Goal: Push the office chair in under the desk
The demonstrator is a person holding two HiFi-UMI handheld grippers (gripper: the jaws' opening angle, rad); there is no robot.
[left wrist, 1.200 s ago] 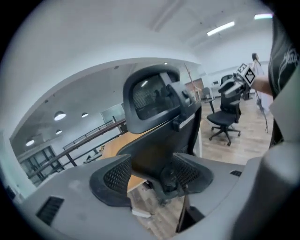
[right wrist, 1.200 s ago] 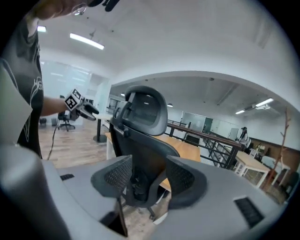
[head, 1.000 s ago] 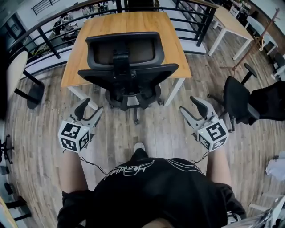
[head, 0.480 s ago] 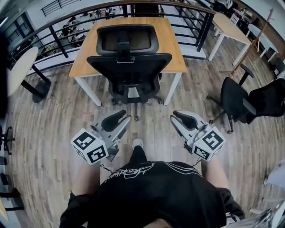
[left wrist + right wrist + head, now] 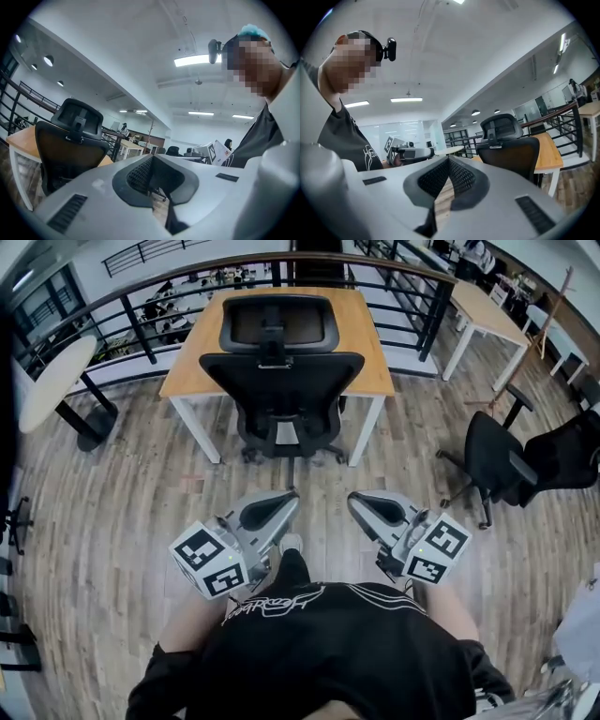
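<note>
At lower centre, close to the person's torso, the left gripper (image 5: 274, 509) and right gripper (image 5: 367, 507) sit side by side, well apart from the chair. Both have just been closing, and their jaws now meet with nothing between them. Beyond them, at upper centre, the office chair (image 5: 281, 381) stands with its backrest at the near edge of the desk (image 5: 370, 343) and its base between the desk legs, apparently tucked in. With nothing holding it, its casters could let it roll back out across the smooth plank floor (image 5: 141, 502).
</note>
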